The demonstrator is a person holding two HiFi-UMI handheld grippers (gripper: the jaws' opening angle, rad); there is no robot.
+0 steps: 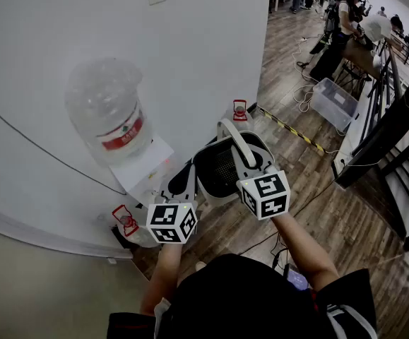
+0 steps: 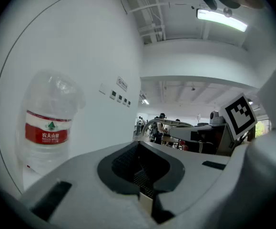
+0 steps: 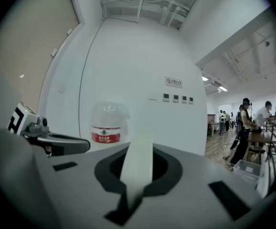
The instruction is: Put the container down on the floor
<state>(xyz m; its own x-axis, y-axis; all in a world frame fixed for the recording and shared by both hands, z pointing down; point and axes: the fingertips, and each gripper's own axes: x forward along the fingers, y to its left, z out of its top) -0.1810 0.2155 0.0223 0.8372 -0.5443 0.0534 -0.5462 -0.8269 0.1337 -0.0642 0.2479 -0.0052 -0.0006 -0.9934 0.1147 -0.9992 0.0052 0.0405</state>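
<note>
A white wall (image 1: 190,48) stood straight ahead, and against it a white water dispenser (image 1: 144,168) carried a large clear jug (image 1: 109,111) with a red label. The dispenser was close in front of the left gripper (image 1: 181,182). A thin black cable (image 1: 42,150) ran slantwise across the wall to the left of the jug. To the right the wooden floor (image 1: 331,217) lay open, crossed by a strip of yellow-and-black tape (image 1: 296,131). Beyond the tape sat a clear plastic bin (image 1: 333,103), a black stair rail (image 1: 391,129) stood at the right edge, and people were far back in the room.

The container (image 1: 218,171), white-rimmed with a dark mesh hollow, hung between the two grippers in front of the person, up off the floor and just right of the dispenser. Its pale handle (image 1: 238,138) arched over the top toward the right gripper (image 1: 246,162). In the right gripper view the fingers (image 3: 199,194) were pressed together on this handle, which rose as a cream strip out of the seam between them. In the left gripper view the fingers (image 2: 80,185) were likewise closed, with a small cream edge caught in their seam; it looked like part of the container's left rim, though I could not tell for sure.
</note>
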